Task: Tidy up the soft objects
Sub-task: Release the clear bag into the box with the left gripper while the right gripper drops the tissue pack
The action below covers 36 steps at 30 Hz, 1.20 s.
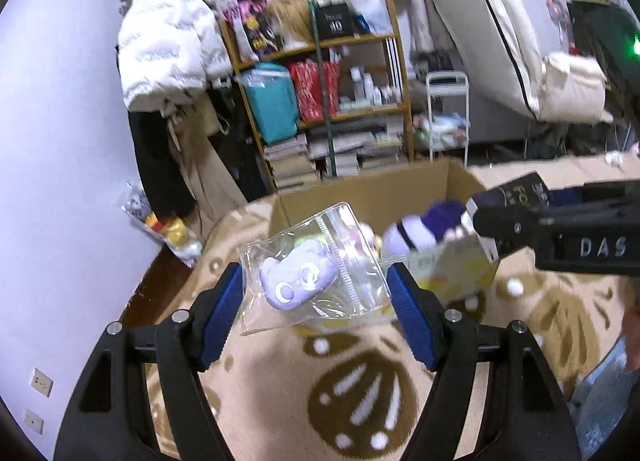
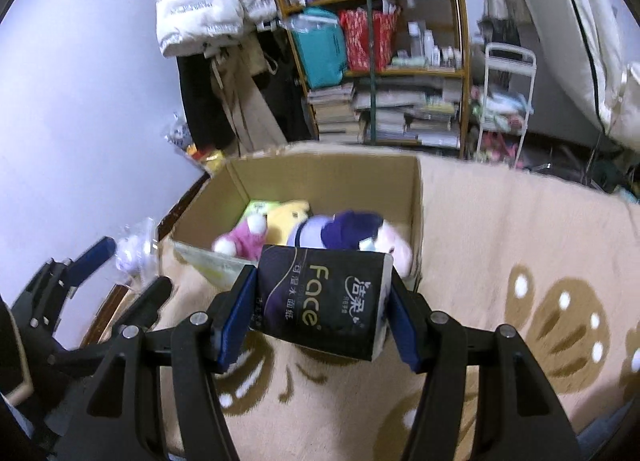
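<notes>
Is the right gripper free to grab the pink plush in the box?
Probably not: the right gripper is already clamped on a black tissue pack, though the pink plush lies uncovered in the open box.

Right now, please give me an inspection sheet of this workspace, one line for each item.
Surface: beige blanket with brown pattern.
Job's things: open cardboard box holding plush toys; clear zip bag with a lilac plush inside; black tissue pack.
Clutter: bagged toys on the floor by the wall.
Grippers: left gripper holds the zip bag; right gripper has its fingers pressed on the tissue pack.
Cables: nothing seen.
Surroundings: crowded wooden shelf, white jacket, white wall.
</notes>
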Available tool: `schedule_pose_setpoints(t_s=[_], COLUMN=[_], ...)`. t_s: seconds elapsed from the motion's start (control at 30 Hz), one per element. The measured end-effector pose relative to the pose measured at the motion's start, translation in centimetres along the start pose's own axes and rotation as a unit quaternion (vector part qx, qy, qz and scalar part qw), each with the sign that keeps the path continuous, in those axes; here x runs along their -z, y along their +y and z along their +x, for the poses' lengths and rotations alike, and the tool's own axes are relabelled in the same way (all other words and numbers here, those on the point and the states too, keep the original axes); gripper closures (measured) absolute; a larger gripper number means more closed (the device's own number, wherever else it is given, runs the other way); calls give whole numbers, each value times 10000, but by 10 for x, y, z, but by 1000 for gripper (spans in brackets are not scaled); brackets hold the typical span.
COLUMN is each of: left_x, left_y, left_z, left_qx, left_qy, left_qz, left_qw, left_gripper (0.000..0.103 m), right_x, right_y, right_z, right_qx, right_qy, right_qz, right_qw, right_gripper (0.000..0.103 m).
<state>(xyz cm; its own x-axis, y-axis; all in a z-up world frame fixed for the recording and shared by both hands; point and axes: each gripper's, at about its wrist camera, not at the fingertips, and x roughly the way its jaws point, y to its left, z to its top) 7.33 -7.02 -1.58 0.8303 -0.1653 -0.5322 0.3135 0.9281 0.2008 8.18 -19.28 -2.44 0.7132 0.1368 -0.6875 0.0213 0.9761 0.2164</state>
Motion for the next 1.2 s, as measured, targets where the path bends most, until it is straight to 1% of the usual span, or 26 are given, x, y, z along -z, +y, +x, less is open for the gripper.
schedule_pose_setpoints(t_s=[0.13,0.27,0.5,0.63,0.77,0.83,0.93,1.03,1.13,1.2], left_x=[-13,-27,-39,-38,-33,-31,-29,-29,-27,-27], left_y=[6,9,11,13,11,9,5,0,-2,-2], left_z=[-6,0,24,46,66,72,81,87,88,88], left_qx=[-28,-36,9,72,250,339,454,566,530,518], left_qy=[-258,-366,-368,-264,-70,-23,66,107,87,79], left_qz=[-6,76,48,23,-28,-44,-35,-31,-25,-37], left_qw=[9997,9993,9993,9996,9997,9994,9989,9983,9986,9986], left_gripper=[31,31,31,30,30,30,28,25,21,18], right_x=[-13,-29,-64,-81,-84,-82,-76,-70,-65,-64], right_y=[-1,-2,-6,-12,-21,-27,-32,-37,-41,-42], right_z=[-4,-2,10,24,40,48,62,72,79,79], right_qx=[18,46,-80,-209,-485,-540,-434,-449,-470,-486], right_qy=[-225,-325,-417,-471,-445,-389,-246,-96,30,38], right_qz=[-49,-186,-273,-213,51,157,168,218,245,261], right_qw=[9997,9993,9987,9984,9978,9977,9986,9987,9986,9985], right_gripper=[38,38,38,38,37,37,37,36,35,29])
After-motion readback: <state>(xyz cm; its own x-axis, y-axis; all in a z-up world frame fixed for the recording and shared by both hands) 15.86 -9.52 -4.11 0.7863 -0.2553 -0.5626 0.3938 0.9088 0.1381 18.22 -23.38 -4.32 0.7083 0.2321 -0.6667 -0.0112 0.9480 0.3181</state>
